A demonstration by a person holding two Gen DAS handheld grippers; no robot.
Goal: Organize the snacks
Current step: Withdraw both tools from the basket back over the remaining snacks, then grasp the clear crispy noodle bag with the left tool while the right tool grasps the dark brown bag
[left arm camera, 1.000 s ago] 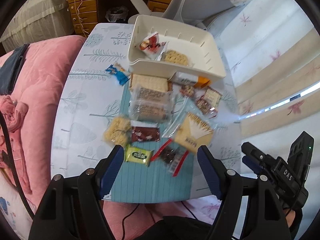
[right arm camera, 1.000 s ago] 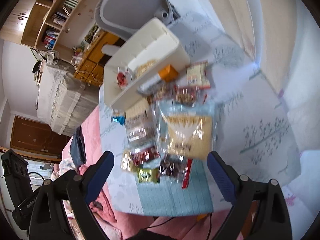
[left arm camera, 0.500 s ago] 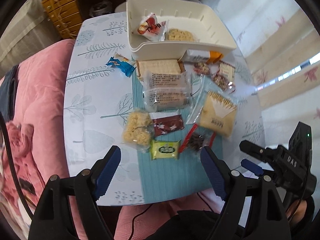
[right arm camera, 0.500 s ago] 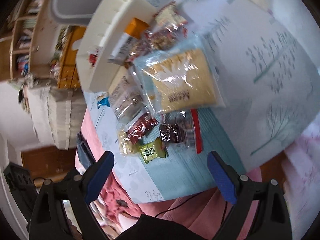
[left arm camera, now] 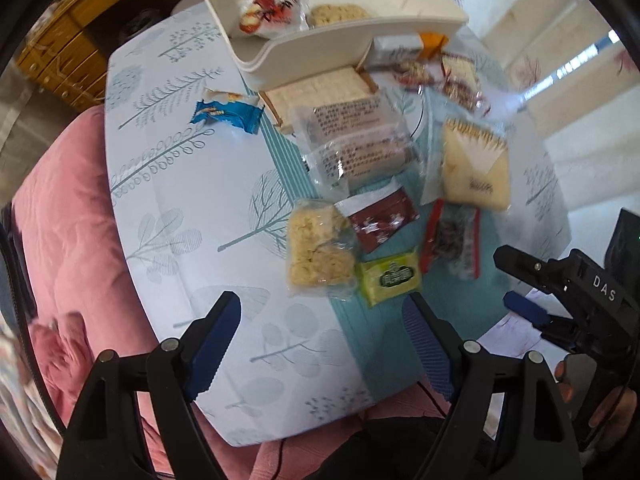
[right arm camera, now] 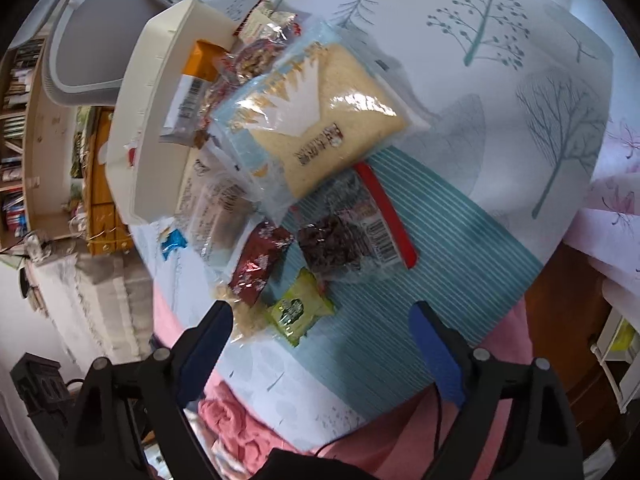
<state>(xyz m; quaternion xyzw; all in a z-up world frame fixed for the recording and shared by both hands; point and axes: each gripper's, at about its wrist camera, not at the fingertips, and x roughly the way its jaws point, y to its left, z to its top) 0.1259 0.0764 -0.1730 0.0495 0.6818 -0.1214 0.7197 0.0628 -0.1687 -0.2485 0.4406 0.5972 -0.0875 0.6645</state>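
Note:
Several snack packs lie on a teal striped mat on the table: a green pack, a puffed-rice pack, a dark red pack, a dark pack with red strips, a large yellow bag and a blue pack. A white bin at the far end holds a red-white pack and a rice cake. My left gripper is open and empty above the table's near edge. My right gripper is open and empty just short of the green pack; it also shows in the left wrist view.
A pink blanket lies left of the table. A wooden dresser and a grey chair stand beyond the bin. Bookshelves line the far wall. The tree-print tablecloth extends right of the snacks.
Both grippers have moved down and closer to the snacks at the table's near edge. The left view has swung so the packs sit right of centre. Both stay open.

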